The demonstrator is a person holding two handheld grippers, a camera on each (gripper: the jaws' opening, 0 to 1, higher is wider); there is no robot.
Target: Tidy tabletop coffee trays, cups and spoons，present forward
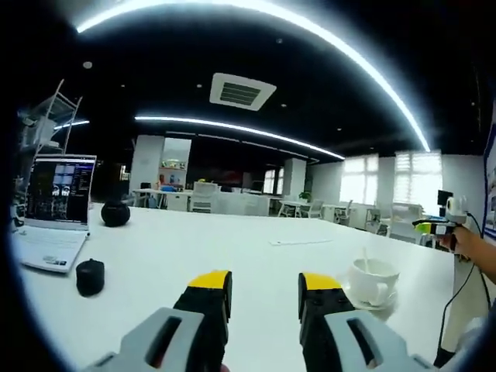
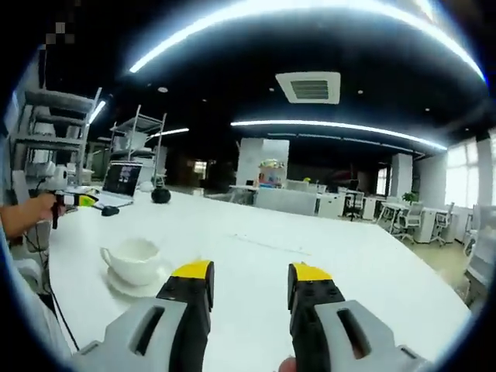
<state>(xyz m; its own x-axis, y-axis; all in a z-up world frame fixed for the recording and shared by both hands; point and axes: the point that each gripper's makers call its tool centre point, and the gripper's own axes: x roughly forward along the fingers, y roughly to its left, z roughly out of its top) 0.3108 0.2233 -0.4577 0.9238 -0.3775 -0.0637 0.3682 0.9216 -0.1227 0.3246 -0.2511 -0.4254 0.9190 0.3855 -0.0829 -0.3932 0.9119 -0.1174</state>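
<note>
Left hand-held gripper (image 1: 265, 291): I read its jaws as spread and empty, rising from the bottom centre of the left gripper view, above the table (image 1: 232, 240).
Right hand-held gripper (image 2: 241, 283): jaws spread, nothing between them, bottom centre of the right gripper view.
Cup (image 1: 374, 277): white, standing upright on its saucer (image 1: 363, 298), lower right of the left gripper view, just right of the left jaw tips. In the right gripper view the cup (image 2: 133, 257) sits lower left, on its saucer (image 2: 124, 284).
Spoon (image 1: 365, 259): a thin handle rises from the cup; I cannot tell more.
Handling: I judge cup and saucer to be stiff, glazed, slippery and breakable; the cup may slide on the saucer.
Hold point: I would pinch the saucer rim, or the cup wall, gently.
Other items: laptop (image 1: 53, 209), left edge; small black object (image 1: 90, 276) near it.
</note>
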